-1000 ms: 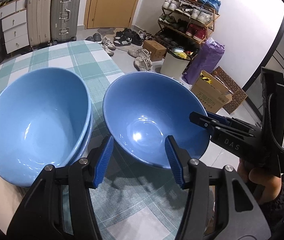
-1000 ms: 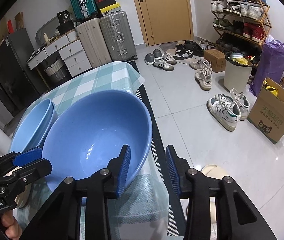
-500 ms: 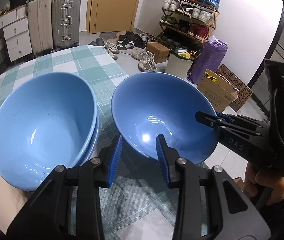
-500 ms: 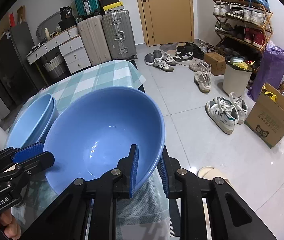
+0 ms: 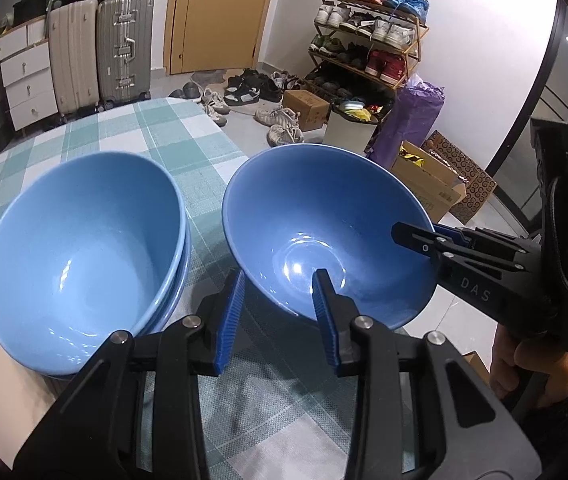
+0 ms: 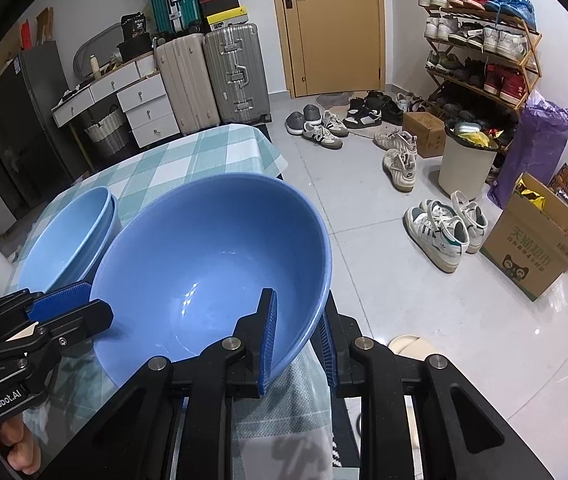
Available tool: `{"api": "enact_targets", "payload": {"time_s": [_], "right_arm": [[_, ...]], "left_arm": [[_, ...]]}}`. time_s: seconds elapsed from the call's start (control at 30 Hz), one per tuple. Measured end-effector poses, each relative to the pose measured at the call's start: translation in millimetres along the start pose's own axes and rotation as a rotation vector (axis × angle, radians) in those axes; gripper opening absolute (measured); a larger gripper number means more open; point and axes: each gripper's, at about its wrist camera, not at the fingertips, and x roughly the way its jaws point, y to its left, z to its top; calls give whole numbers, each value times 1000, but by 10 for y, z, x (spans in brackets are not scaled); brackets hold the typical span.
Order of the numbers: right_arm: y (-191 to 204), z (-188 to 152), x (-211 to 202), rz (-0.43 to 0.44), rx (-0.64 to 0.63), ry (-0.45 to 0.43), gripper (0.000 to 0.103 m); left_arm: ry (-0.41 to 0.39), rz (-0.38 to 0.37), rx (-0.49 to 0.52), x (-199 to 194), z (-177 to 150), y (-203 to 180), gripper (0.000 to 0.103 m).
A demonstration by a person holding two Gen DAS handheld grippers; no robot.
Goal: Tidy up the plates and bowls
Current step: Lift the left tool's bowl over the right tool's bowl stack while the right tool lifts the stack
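Observation:
A darker blue bowl sits tilted at the right edge of the checked table, held from two sides. My left gripper is shut on its left rim, one finger inside the bowl and the other against the outer wall. My right gripper is shut on the opposite rim, the thin wall pinched between its blue pads. Just left of the held bowl, a stack of lighter blue bowls rests on the table, apart from it.
The table, under a green-and-white checked cloth, ends just right of the held bowl, with tiled floor below. Farther off stand suitcases, white drawers, a shoe rack, a bin and a cardboard box. Loose shoes lie on the floor.
Both grippers have closed onto the darker bowl's rim: the left from wide open, the right from a small gap. The bowl has hardly shifted.

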Motion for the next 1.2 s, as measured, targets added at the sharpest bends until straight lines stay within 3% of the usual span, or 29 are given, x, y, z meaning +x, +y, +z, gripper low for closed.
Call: {"api": "enact_targets", "payload": {"time_s": [0.53, 1.2], "right_arm": [[271, 84, -492, -16, -45, -58, 21], [885, 334, -948, 7, -119, -140, 22]], "left_arm": [[-85, -20, 9, -581, 57, 38, 32], [-194, 3, -23, -1514, -2, 233, 32]]}}
